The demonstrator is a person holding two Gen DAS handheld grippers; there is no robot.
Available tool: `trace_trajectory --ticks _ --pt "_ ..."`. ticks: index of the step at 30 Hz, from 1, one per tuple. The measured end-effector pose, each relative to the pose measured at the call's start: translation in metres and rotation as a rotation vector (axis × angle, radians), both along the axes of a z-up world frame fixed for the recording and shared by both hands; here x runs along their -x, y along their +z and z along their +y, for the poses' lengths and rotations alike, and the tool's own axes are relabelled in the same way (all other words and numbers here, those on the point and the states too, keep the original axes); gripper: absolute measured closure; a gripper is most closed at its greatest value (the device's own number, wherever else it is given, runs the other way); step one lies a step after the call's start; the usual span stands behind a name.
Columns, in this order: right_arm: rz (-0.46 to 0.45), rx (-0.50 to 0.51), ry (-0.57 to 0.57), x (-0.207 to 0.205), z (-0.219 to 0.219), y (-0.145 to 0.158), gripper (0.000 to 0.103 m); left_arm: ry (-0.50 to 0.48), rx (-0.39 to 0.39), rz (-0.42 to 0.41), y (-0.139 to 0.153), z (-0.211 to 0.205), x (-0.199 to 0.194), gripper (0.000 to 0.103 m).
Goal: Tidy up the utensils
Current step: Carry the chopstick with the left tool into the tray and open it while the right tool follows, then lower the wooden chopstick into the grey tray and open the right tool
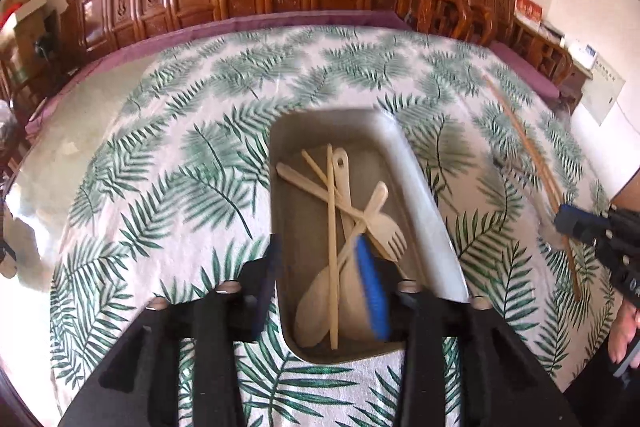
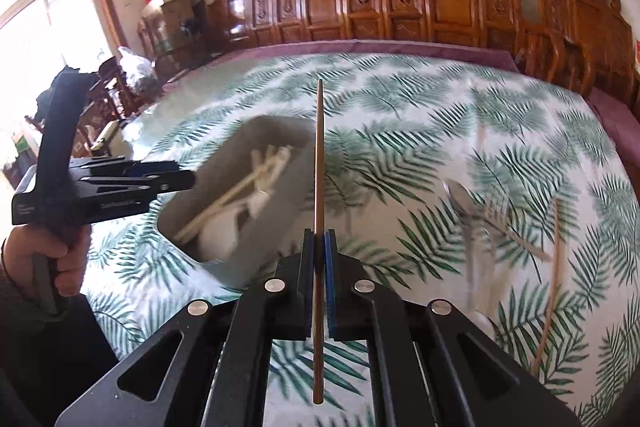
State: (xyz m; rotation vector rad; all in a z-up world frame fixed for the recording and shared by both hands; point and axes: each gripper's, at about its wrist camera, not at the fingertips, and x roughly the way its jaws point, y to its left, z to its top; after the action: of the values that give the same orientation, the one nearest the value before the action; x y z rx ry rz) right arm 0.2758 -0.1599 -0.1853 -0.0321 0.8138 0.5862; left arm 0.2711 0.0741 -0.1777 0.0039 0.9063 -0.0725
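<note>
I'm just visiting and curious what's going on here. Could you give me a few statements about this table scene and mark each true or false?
1. The right gripper is clamped on a brown chopstick. True.
2. The tray is empty. False: it holds pale wooden utensils, including a fork and chopsticks.
3. The left gripper holds a spoon. False: its jaws stand open over the tray with nothing between them.
4. A metal spoon lies on the leaf-print tablecloth, outside the tray. True.
</note>
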Motion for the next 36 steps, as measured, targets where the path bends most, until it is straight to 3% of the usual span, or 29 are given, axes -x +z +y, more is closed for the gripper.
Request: trace_trajectory --ticks 2,4,8,24,36 --pt "-0.016 0.009 0.022 0.003 0.012 0.006 0.097 0.015 0.001 -0.036 0.007 0.004 0.003 0.035" --pt "-0.019 0.008 0.038 0.004 0.022 0.009 0.097 0.029 -0.002 -0.063 0.012 0.008 0.004 0.023" --pt "-0.012 -0.018 0.046 -0.002 0.039 0.011 0.097 0.064 0.02 -0.101 0.021 0.022 0.007 0.013" --pt "0.093 -0.155 0.039 -0.059 0.098 -0.008 0.097 0.136 0.045 -0.132 0.027 0.058 0.01 0.011" --pt "0.137 -0.053 0.032 -0.062 0.124 -0.048 0.097 0.128 0.05 -0.13 0.026 0.057 0.011 0.011"
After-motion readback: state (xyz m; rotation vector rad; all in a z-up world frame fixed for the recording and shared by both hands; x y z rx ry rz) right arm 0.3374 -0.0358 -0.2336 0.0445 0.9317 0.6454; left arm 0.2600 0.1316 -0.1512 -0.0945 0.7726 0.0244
